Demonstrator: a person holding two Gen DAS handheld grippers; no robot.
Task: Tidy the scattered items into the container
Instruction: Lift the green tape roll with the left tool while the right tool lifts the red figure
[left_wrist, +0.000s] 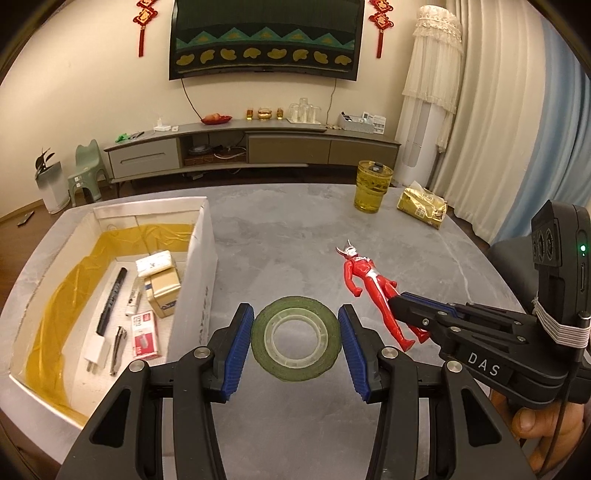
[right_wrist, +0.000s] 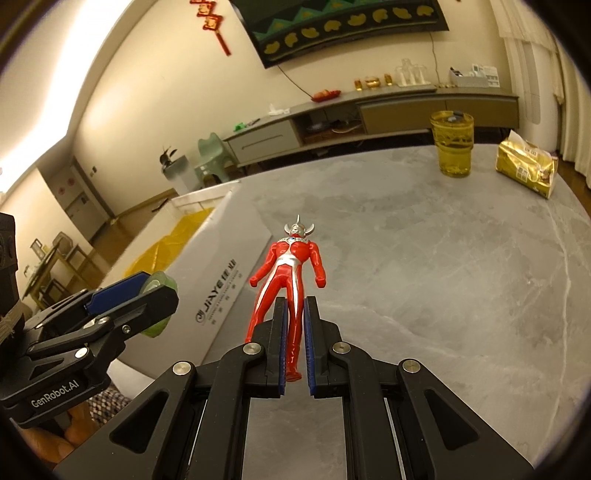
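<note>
**Tape ring and toy figure, one in each gripper's reach**

Left wrist view: the left gripper (left_wrist: 295, 332) has its blue-padded fingers (left_wrist: 238, 350) spread about as wide as the roll of tape (left_wrist: 295, 343), one pad at each side of the ring; whether they touch it or stand just off it I cannot tell. The roll lies flat on the grey worktop (left_wrist: 295, 229), just beside the white box (left_wrist: 199, 273) that serves as the container. The roll looks light and stiff, with a hard clear core and a green outer wrap. A squeeze across the outer rim should hold, though the smooth edge may slide if the pads sit high. The right gripper (left_wrist: 400, 304) reaches in from the right onto the legs of the red toy figure (left_wrist: 365, 280).

Right wrist view: the right gripper (right_wrist: 295, 343) has its fingers nearly together around one leg of the figure, which lies on its back on the worktop, head away; the other leg lies outside the left finger. The figure looks like light, glossy hollow plastic. It is probably slippery, and held by a single thin leg it may swing, so the torso would be a steadier place to take hold. The left gripper (right_wrist: 147, 291) shows at the left with the green tape between its fingers.
</note>
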